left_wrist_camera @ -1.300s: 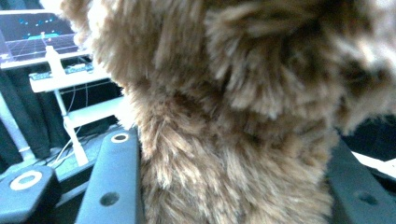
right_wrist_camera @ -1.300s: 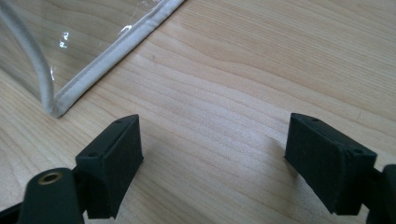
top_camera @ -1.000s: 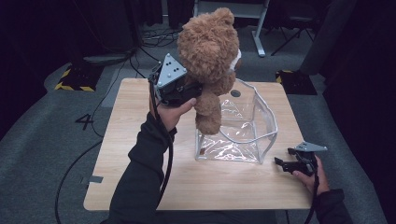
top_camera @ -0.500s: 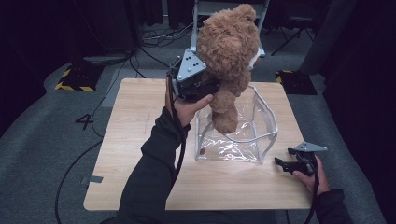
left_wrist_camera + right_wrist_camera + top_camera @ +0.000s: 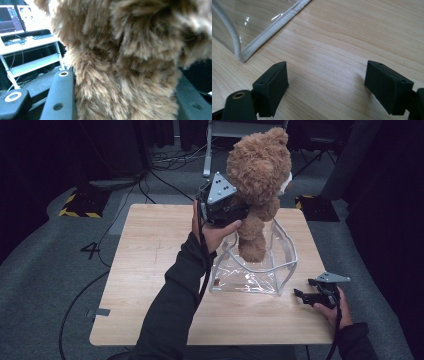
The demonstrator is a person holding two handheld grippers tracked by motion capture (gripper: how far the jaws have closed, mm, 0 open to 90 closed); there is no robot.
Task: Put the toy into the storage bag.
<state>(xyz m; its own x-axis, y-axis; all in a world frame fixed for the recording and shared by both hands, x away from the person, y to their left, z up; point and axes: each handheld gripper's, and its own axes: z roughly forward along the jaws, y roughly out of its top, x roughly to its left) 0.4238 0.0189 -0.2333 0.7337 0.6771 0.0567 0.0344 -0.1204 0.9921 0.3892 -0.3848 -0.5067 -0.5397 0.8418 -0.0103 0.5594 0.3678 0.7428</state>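
A brown teddy bear (image 5: 257, 175) hangs upright in the air, its legs dangling into the mouth of a clear plastic bag with white piping (image 5: 255, 270) that stands open on the table. My left gripper (image 5: 235, 212) is shut on the bear's body; in the left gripper view brown fur (image 5: 130, 75) is packed between the two black jaws. My right gripper (image 5: 302, 295) rests low on the table just right of the bag, open with nothing in it. In the right gripper view its fingertips (image 5: 274, 85) stand wide apart over bare wood, near the bag's bottom corner (image 5: 240, 58).
The light wooden table (image 5: 150, 255) has free room on its left half and along the front. Cables run across the grey floor (image 5: 50, 285) around it. A black-and-yellow block (image 5: 80, 205) sits on the floor at left, and a white stand (image 5: 210, 150) is behind the table.
My left gripper has carried the bear to the right, from beside the bag's left side to above its opening. The right gripper has stayed still.
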